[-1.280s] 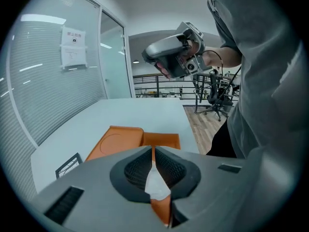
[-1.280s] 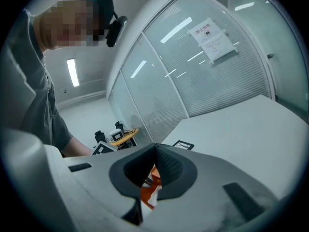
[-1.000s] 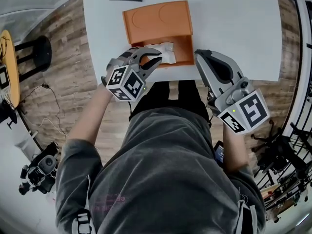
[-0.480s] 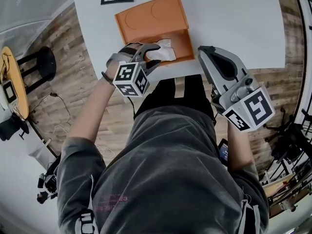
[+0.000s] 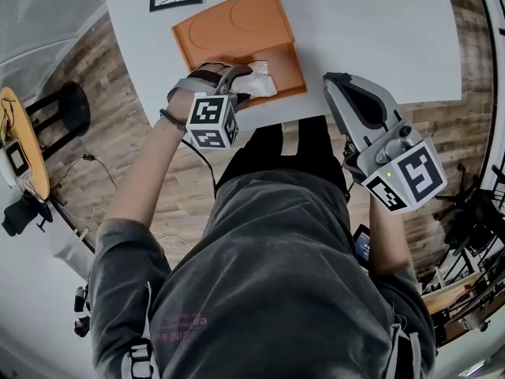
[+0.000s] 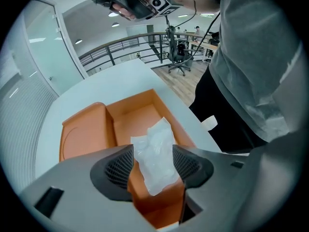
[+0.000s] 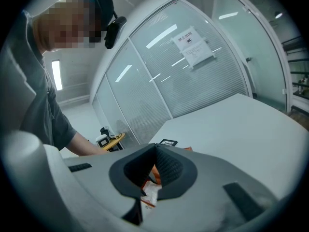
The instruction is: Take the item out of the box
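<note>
Left tool (image 6: 152, 164) is over the open orange plastic box (image 6: 135, 122). Its jaws are opening, and the crinkled clear-white plastic bag (image 6: 155, 153) sits right in the gap. I see orange between the left-hand pad and the bag, so nothing is pinched: the tool is spread and not gripping.

Key relation: the bag lies dead ahead of the left tool, centred between the pads. Its long axis runs roughly along the tool's own reach, with the far end leaning slightly to the tool's right. The near end hangs just below the pad line and the far end lies forward on the box floor. The bag is in the box, at the end nearest the tool. The box's flat orange lid panel (image 5: 229, 26) lies beyond it on the white surface (image 5: 371, 30).

My read is that the bag is not out yet. The next move is to close across the short axis, which the jaws already straddle, and then lift straight back out. I don't think any yaw correction is needed. The film looks limp, so I'd expect it to fold and slide if the pinch lands only on the near tip.

Right tool (image 7: 154, 153) has its jaws together with nothing in them. It is parked well off to the left tool's right, by the near edge of the surface. The left tool is clearly the nearer one.
</note>
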Available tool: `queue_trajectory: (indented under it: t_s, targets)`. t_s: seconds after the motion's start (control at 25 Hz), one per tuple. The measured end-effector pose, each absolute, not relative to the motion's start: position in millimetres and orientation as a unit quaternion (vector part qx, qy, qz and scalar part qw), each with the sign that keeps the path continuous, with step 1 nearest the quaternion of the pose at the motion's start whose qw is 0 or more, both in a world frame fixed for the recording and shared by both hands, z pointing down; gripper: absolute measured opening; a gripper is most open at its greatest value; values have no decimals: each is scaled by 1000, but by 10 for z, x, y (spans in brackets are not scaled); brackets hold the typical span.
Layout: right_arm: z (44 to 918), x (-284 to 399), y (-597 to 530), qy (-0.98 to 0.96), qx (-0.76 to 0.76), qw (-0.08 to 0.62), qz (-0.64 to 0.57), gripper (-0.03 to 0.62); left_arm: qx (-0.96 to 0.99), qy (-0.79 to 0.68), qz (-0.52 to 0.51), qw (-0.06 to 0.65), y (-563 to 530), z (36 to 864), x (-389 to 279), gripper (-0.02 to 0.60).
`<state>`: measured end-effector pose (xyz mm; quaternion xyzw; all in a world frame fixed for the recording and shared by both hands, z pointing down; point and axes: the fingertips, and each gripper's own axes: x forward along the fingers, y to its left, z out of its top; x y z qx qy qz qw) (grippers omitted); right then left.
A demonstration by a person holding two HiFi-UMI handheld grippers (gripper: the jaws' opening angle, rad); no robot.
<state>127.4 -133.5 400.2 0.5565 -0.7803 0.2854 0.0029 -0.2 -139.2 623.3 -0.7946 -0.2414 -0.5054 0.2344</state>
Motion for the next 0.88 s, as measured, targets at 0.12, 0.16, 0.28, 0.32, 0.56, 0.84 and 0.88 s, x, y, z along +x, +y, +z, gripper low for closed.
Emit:
queue_trajectory:
  t_s: [0.12, 0.16, 0.28, 0.32, 0.56, 0.84, 0.88]
  targets:
    - [4034, 1298, -1322, -778, 558, 2, 289, 3, -780, -246, -519, 250, -1377, 6310, 4, 261]
    - [4041, 1315, -1320, -777, 559, 1, 290, 3, -775, -243, -523, 259, -1393, 6341, 20, 261]
    - [4065, 1369, -1312, -774, 561, -1, 294, 3, -762, -244, -534, 274, -1401, 6412, 62, 261]
    - [4077, 1382, -1306, -773, 561, -2, 295, 3, -758, -247, -537, 275, -1393, 6435, 63, 261]
    - [4119, 1439, -1250, -769, 564, -5, 301, 3, -736, -260, -552, 294, -1332, 6501, 63, 249]
    - [4134, 1445, -1254, -770, 563, -6, 302, 3, -722, -255, -565, 307, -1294, 6574, 51, 206]
    - [4137, 1447, -1255, -769, 563, -6, 302, 3, -720, -253, -568, 307, -1300, 6582, 49, 206]
